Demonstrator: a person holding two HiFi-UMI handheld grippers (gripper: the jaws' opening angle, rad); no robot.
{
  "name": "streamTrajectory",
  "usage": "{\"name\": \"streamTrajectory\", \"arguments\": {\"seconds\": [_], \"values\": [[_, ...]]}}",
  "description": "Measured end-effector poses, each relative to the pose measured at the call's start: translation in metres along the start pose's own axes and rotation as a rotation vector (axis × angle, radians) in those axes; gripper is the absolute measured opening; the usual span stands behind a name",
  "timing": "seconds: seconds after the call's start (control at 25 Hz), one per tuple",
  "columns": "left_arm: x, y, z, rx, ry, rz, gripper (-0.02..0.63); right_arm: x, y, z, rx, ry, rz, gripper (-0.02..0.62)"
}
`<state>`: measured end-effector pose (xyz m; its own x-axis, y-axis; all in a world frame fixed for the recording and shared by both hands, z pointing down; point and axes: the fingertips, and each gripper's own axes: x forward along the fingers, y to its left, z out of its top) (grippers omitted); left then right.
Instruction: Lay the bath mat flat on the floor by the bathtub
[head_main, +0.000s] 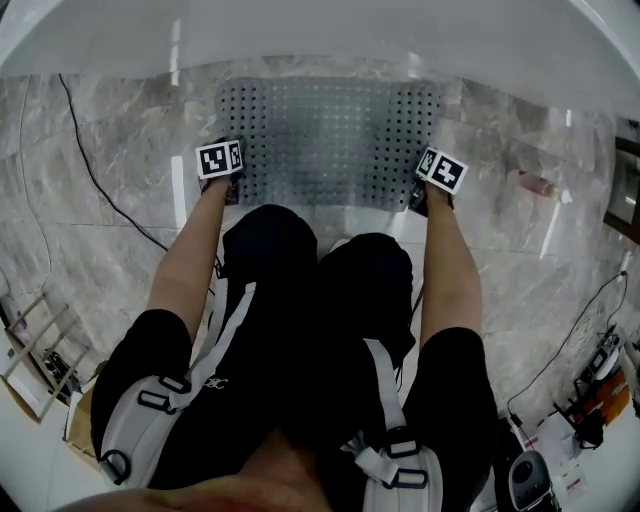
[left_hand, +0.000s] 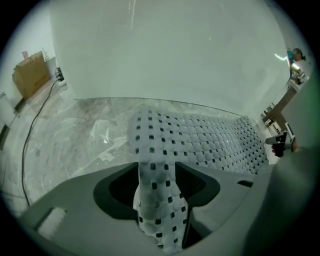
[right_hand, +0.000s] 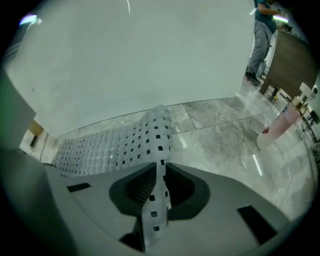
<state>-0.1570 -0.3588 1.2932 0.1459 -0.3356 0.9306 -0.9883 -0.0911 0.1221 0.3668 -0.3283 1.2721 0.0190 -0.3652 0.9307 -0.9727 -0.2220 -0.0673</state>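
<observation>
Right gripper (head_main: 424, 192) clamps the holed grey bath mat (head_main: 330, 140); left gripper (head_main: 230, 186) gapes around it.

Left gripper (left_hand: 157, 186) jaws apart — right gripper (right_hand: 159, 186) clamped.

On the floor (head_main: 120, 130), just near of the tub (head_main: 320, 30): mat (head_main: 330, 140), far edge along the tub wall, near corners lifted. At the near left corner: left gripper (head_main: 228, 185), corner loose between parted jaws. At the near right corner: right gripper (head_main: 425, 190), corner pinched in the jaws. Near of the mat, between the grippers: knees (head_main: 270, 235). Right of the mat, apart from it: bottle (head_main: 535, 183). Left of the mat, across the floor: cable (head_main: 95, 175). Far left: box (left_hand: 31, 73).
</observation>
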Motion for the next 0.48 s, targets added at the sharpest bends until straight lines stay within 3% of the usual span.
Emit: {"name": "streamTrajectory", "arguments": {"seconds": [0.12,0.24,0.32,0.48], "values": [[-0.012,0.013,0.013,0.005,-0.065,0.055,0.236,-0.007,0.017,0.004,0.003,-0.055,0.098,0.043],[-0.037,0.002,0.027,0.017,-0.112,0.026,0.225,-0.025,0.033,0.009,-0.002,-0.088,0.159,0.043],[-0.073,-0.012,0.047,0.023,-0.156,0.003,0.005,-0.055,0.047,0.020,0.006,-0.107,0.192,0.043],[-0.196,-0.055,0.101,0.068,-0.274,-0.074,0.005,-0.162,0.094,0.061,-0.029,-0.162,0.251,0.043]]}}
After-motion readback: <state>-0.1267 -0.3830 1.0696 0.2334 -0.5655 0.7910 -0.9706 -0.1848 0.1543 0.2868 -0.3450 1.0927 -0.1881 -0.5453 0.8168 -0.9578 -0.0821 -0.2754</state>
